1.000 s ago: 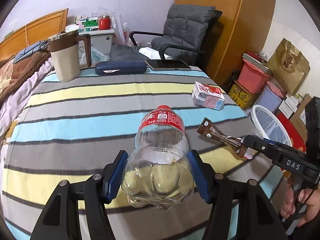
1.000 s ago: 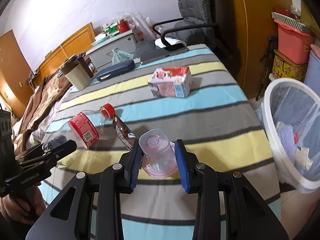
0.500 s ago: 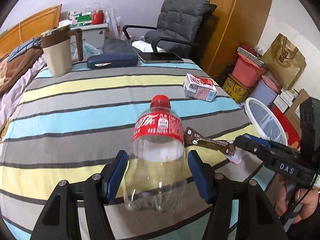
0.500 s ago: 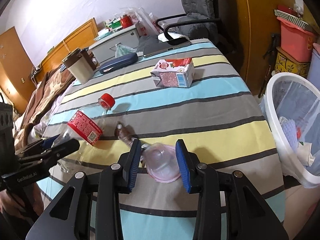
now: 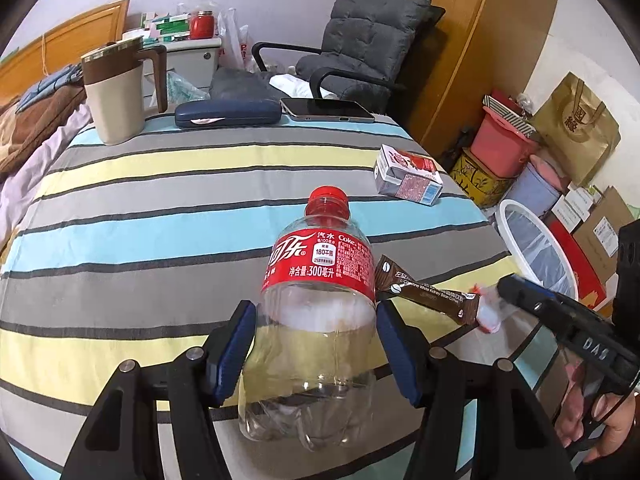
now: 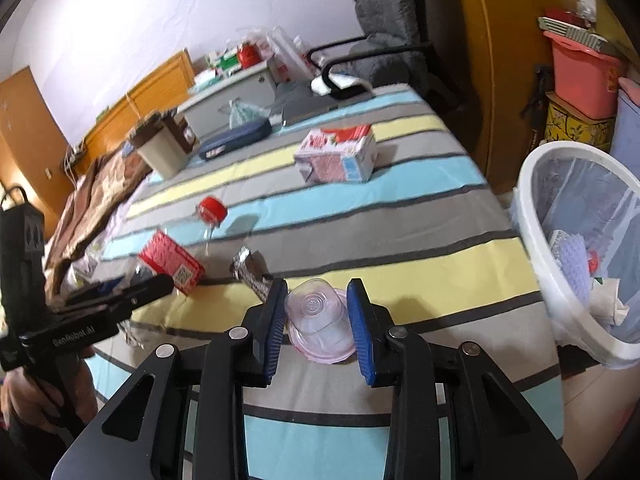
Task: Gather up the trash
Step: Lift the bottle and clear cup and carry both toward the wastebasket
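My left gripper is shut on an empty clear cola bottle with a red label and cap, held over the striped tablecloth. In the right wrist view the bottle hangs at the left in that gripper. My right gripper has a clear plastic cup with a pink rim between its blue pads, which touch both sides as the jaws are closing. A brown snack wrapper reaches the left finger; whether it is pinched I cannot tell. The wrapper runs from behind the bottle to the right gripper.
A white trash basket with a plastic liner stands off the table's right edge, also visible as the basket. On the table lie a milk carton, a beige mug, a blue case and a phone. A grey chair stands behind.
The bottle has swung in the left gripper from base-toward-camera to nearly upright. The cup sat low near the cloth half a second ago and now sits higher between tighter right pads.
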Tool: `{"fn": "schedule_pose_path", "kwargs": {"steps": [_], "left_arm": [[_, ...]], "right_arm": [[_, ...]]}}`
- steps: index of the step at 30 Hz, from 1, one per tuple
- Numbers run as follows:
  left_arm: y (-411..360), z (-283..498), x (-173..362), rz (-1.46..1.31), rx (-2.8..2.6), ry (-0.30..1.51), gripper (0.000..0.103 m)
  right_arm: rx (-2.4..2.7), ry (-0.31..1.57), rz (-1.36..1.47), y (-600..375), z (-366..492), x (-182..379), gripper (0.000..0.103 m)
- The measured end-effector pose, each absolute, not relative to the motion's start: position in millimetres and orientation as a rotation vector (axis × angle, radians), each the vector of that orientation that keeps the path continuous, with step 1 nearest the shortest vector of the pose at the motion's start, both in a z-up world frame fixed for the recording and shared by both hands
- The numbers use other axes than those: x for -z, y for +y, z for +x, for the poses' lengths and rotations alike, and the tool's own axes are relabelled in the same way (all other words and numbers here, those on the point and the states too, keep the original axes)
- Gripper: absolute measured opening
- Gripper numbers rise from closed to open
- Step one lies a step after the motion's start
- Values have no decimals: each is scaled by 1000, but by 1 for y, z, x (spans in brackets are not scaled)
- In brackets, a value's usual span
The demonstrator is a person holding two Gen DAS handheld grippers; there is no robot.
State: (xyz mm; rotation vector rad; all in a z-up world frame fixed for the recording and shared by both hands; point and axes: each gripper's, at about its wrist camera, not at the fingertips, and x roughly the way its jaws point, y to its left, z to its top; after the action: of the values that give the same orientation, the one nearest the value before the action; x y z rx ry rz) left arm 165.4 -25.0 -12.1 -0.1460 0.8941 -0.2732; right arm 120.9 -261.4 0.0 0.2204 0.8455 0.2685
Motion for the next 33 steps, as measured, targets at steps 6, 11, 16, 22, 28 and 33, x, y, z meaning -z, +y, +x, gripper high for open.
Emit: {"fn": "schedule_pose_path", "kwargs": {"steps": [6, 11, 16, 22, 28, 33], "left_arm": [[-28, 157, 3, -149, 278, 866, 62], [-37, 153, -9, -140, 305, 836, 62], [-55, 155, -16, -118, 327, 828, 62], [-79, 156, -20, -90, 361, 820, 62], [-107, 158, -20, -68, 411, 823, 62], [-129, 160, -19, -44, 450, 827, 62]], "right_arm": [[-247, 827, 235, -270, 119, -3, 33], [-248, 824, 245, -272, 117, -6, 33], [-236, 816, 248, -278, 115, -9, 33], [-203, 807, 267, -296, 112, -11, 33], [-164, 798, 281, -311, 108, -12, 33], [-130, 793, 299, -326, 106, -12, 33]]}}
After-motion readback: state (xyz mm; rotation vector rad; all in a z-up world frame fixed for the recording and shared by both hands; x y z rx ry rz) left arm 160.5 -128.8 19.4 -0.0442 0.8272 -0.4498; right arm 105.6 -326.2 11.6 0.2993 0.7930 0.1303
